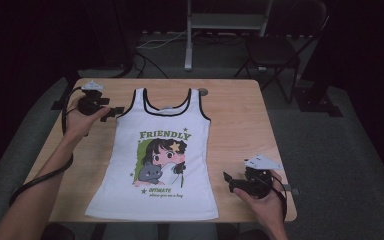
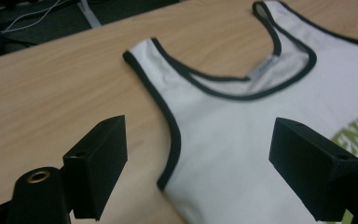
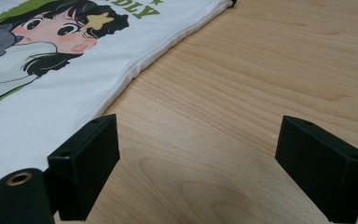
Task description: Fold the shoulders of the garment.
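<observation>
The wooden table (image 1: 240, 115) carries everything here, and a white tank top (image 1: 155, 195) lies flat along its middle, neck toward the far edge and hem at the near edge. The top is trimmed in black at the neckline and armholes — the left gripper view shows that trim curving round the strap (image 2: 144, 56) nearest the far-left corner.

The person's left forearm (image 1: 40, 190) runs up from the near-left corner, the hand wrapped round the left gripper (image 1: 111, 112) by the far-left part of the table. Its jaws point toward the top's shoulder strap, just beside it. In the left gripper view the two black jaws stand wide apart with nothing between them but the strap and armhole edge lying on the wood below; they hold nothing.

The right hand (image 1: 260, 200) sits at the near-right corner, palm over the right gripper (image 1: 227, 178), whose jaws point left toward the top's side seam and stay clear of it. The right gripper view shows these jaws also spread wide, empty, with bare wood between them and the seam off to the left.

On the chest, green capitals read "FRIENDLY" (image 1: 165, 134) with small stars around. Below is a cartoon print (image 1: 161, 162) of a dark-haired girl with a yellow star clip and a grey cat. Under the print sits a green word and a line of small script — too small to read.
</observation>
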